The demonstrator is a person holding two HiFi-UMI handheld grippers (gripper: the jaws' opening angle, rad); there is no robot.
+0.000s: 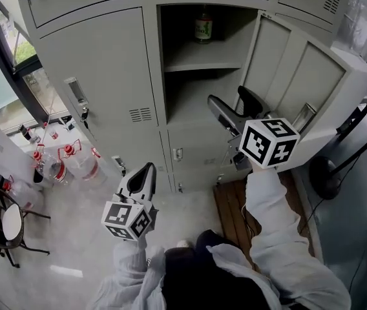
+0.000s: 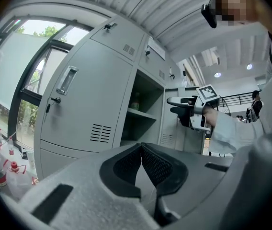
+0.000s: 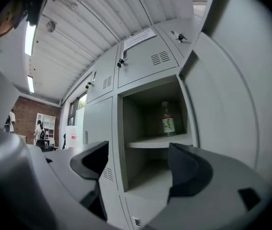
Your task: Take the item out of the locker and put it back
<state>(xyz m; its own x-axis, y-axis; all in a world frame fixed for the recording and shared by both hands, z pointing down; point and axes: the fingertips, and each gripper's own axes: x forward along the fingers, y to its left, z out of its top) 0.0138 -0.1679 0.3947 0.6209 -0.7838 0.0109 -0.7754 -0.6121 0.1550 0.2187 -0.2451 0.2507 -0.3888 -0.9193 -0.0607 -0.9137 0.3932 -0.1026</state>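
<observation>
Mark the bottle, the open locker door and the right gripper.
bottle (image 1: 203, 28): head view, its label.
open locker door (image 1: 290, 63): head view, inner panel.
right gripper (image 3: 138, 150): right gripper view, midway between fingertips.

Open locker (image 1: 152, 76) — a bottle (image 1: 203, 26) stands on its upper shelf (image 1: 199, 63).

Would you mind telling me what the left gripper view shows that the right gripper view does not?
Only the left gripper view shows the left gripper, jaws shut and empty, the right gripper near the open door, and a window. Only the right gripper view shows the right gripper's jaws apart with nothing between them, and a brick wall. Both show the open locker with a bottle on its upper shelf.
</observation>
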